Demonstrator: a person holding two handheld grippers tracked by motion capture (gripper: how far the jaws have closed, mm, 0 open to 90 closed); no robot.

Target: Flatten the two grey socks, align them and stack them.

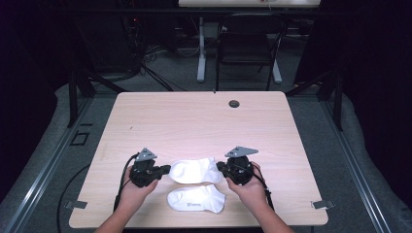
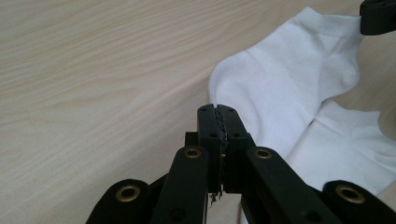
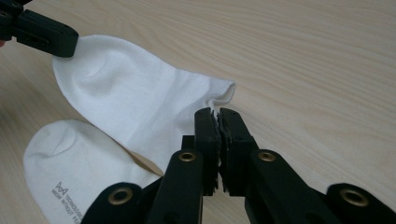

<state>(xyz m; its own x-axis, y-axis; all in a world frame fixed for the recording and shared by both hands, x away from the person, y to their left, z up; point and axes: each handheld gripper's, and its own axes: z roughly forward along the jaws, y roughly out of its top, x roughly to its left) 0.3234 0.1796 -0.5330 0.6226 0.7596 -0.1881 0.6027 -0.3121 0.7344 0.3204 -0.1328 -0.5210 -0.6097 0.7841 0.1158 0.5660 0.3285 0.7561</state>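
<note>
Two white ankle socks are near the table's front edge. The upper sock [image 1: 194,170] [image 2: 289,79] [image 3: 135,102] is stretched between both grippers. My left gripper [image 1: 167,170] [image 2: 218,109] is shut on its toe end, pinching the fabric's edge at the jaw tips. My right gripper [image 1: 219,167] [image 3: 215,112] is shut on the cuff corner, which curls into its tips. The lower sock [image 1: 197,199] [image 2: 345,144] [image 3: 70,163], with small grey print on its sole, lies flat just in front. The upper sock partly overlaps it and throws a shadow on it.
The light wooden table [image 1: 204,121] has a round cable hole [image 1: 234,103] near its far edge. A black chair [image 1: 245,43] and a white desk leg [image 1: 201,53] stand beyond the table. Metal rails run along both sides on the floor.
</note>
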